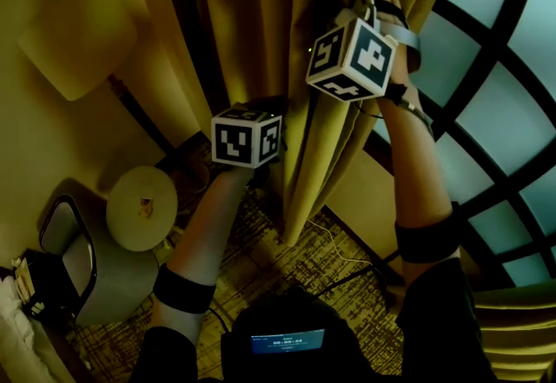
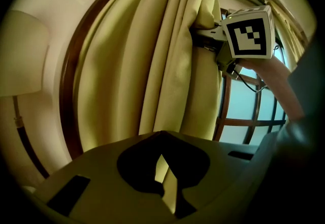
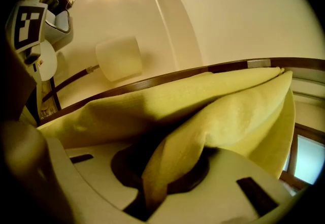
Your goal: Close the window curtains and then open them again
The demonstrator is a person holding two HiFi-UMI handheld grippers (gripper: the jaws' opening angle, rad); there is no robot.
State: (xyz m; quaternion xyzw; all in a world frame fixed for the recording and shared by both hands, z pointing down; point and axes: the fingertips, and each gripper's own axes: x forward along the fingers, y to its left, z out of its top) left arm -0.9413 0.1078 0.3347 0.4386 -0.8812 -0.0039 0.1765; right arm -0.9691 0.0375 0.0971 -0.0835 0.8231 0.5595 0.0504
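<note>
Yellow curtain (image 1: 261,25) in both grippers (image 2: 163,174) (image 3: 152,187)

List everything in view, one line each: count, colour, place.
curtain: one, yellow, bunched beside the window
window: one, dark lattice, pale panes, right
floor lamp: one, cream shade, left wall
round table: one, pale, below the lamp
chair: one, grey, lower left
carpet: patterned, floor
cable: one, white, on the carpet
left gripper: one, shut on the curtain
right gripper: one, shut on the curtain, higher up
forearms: two, bare, dark bands
</note>
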